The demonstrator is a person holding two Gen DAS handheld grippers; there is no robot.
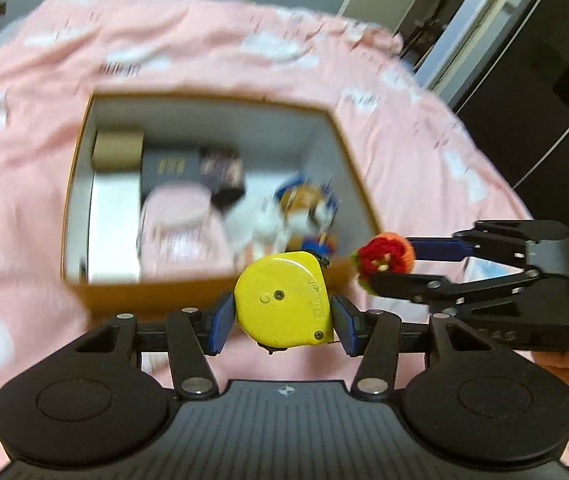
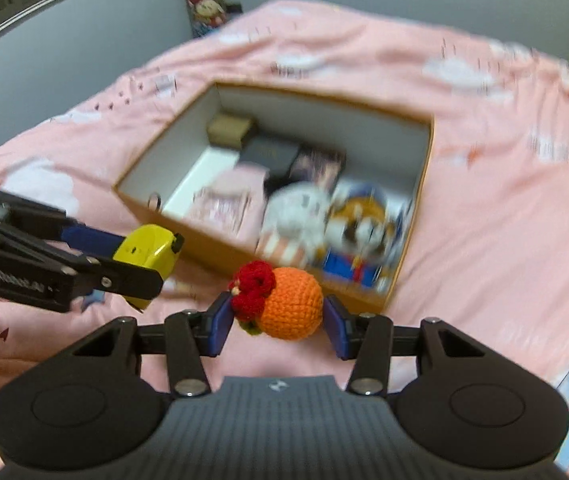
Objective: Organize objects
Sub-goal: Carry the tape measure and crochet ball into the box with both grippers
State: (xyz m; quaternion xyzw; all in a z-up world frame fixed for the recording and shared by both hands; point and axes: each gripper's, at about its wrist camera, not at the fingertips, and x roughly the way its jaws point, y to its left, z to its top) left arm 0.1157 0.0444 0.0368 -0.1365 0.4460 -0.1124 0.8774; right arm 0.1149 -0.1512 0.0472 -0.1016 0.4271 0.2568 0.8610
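Note:
My left gripper (image 1: 282, 322) is shut on a yellow tape measure (image 1: 284, 300) and holds it above the pink bedspread, just before the near wall of an open cardboard box (image 1: 156, 292). My right gripper (image 2: 278, 322) is shut on an orange crochet ball with a red flower (image 2: 284, 304), also just short of the box (image 2: 220, 254). In the left wrist view the right gripper (image 1: 388, 266) comes in from the right with the crochet ball (image 1: 384, 258). In the right wrist view the left gripper (image 2: 140, 264) comes in from the left with the tape measure (image 2: 144, 254).
The box holds several things: small dark boxes (image 2: 272, 154), a brown box (image 2: 230, 128), a pink pouch (image 2: 224, 204), a white plush (image 2: 298, 210) and a plush in blue (image 2: 358, 232). The pink bedspread (image 2: 504, 200) surrounds it. Dark furniture (image 1: 524, 60) stands at the right.

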